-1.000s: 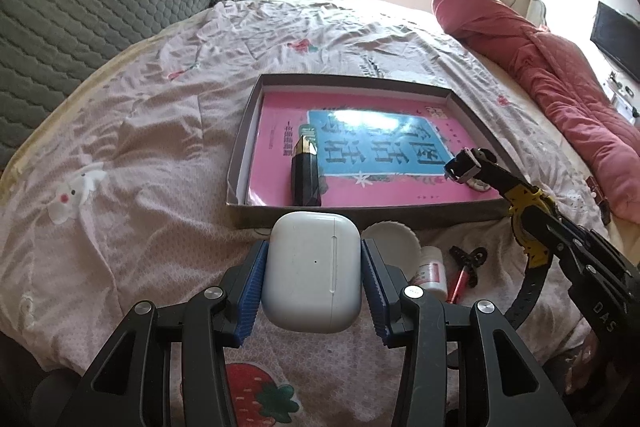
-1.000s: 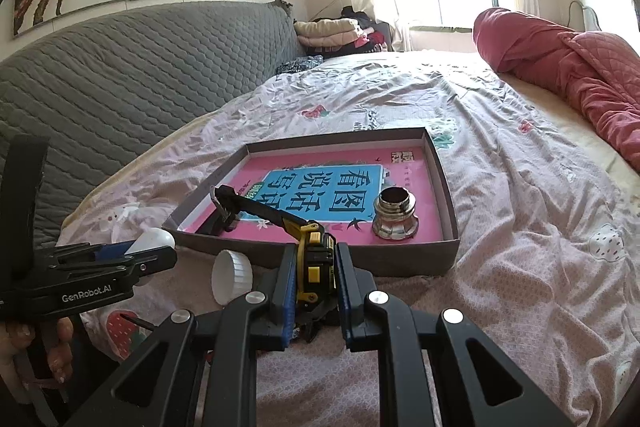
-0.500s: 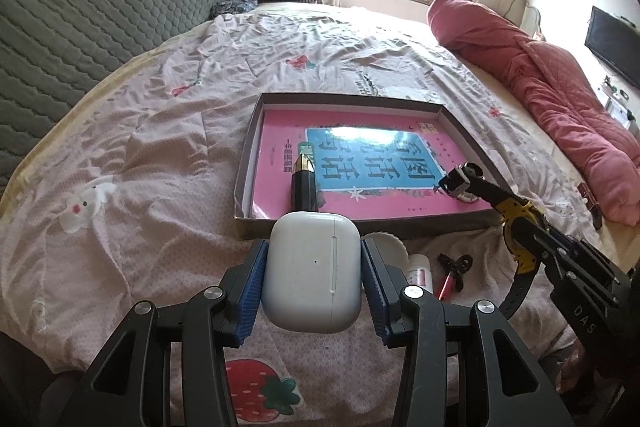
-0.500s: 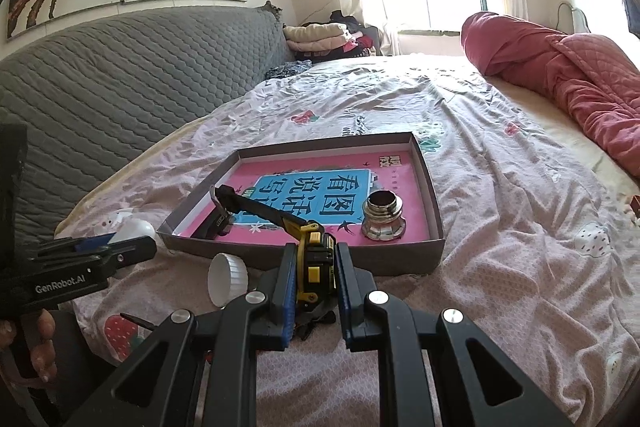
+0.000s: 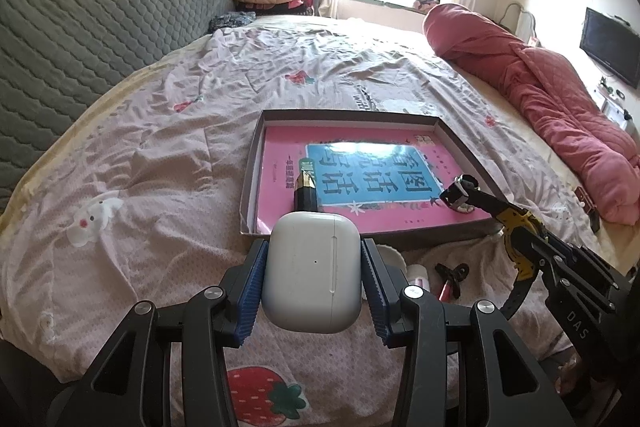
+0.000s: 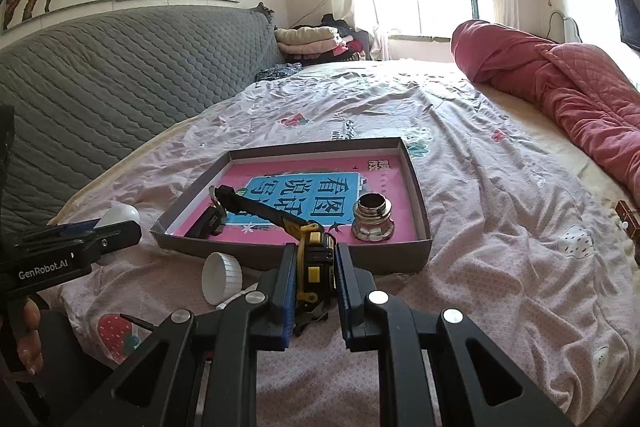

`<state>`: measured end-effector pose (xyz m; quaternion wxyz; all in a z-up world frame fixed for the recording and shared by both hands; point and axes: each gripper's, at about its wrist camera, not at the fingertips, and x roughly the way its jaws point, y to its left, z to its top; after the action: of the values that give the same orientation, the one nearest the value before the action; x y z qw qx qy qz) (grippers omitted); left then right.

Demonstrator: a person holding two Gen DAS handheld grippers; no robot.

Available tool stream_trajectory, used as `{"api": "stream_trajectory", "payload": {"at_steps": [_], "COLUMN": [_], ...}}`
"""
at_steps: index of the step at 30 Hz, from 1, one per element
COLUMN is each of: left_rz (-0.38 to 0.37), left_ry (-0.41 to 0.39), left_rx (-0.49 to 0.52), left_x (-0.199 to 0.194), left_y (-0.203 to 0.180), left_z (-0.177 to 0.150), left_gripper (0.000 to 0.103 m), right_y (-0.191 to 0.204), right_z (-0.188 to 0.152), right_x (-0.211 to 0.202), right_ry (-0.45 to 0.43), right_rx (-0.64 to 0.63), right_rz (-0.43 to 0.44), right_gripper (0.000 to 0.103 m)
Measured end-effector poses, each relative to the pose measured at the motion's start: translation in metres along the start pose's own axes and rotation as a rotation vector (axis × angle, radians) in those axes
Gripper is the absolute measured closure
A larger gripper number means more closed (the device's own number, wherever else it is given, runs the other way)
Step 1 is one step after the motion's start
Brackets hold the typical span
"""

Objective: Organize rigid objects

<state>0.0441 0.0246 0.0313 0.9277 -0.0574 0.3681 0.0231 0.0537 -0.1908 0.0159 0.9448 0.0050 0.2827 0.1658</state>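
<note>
White earbud case (image 5: 312, 273) clamped in left gripper (image 5: 313, 281), tilted downward before the box tray (image 5: 250, 183). Yellow-black strapped tool (image 6: 314, 259) pinched in right gripper (image 6: 316, 277), strap reaching ahead over tray.

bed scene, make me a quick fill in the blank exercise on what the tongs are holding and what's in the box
The left tongs grip a white ____ case.
The right tongs are shut on a yellow and black ____.
The metal ring sits ____ the shallow box.
The white cap lies ____ the box, on the bedsheet.

Missing: earbud; watch; inside; outside
</note>
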Motion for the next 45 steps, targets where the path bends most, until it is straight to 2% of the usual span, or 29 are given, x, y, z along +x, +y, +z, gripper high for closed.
{"api": "stream_trajectory", "payload": {"at_steps": [12,23,28,38,45], "left_rz": [0.007,0.027,0.028,0.006,0.005], "left_ry": [-0.01,0.0,-0.004,0.03,0.057], "left_rx": [-0.011,-0.013,-0.003,0.017,0.031], "left_x": [0.01,0.034,0.042,0.076,0.098], "left_y": [0.006,0.006,-0.002,-0.025,-0.036], "left_z": [0.006,0.021,0.031,0.046,0.047], "left_gripper": [0.056,0.056,0.056,0.056,0.056], "right_y": [-0.004,-0.011,-0.017,-0.056,-0.064], "right_z": [0.008,0.027,0.032,0.034,0.035], "right_x": [0.011,0.033,0.043,0.061,0.073], "right_ry": [-0.021,-0.059,-0.072,-0.065,-0.057], "right_rx": [0.044,0.077,0.074,0.121,0.109], "right_rz": [-0.015,-0.073,-0.112,-0.198,-0.221], "right_gripper": [0.085,0.085,0.085,0.085,0.085]}}
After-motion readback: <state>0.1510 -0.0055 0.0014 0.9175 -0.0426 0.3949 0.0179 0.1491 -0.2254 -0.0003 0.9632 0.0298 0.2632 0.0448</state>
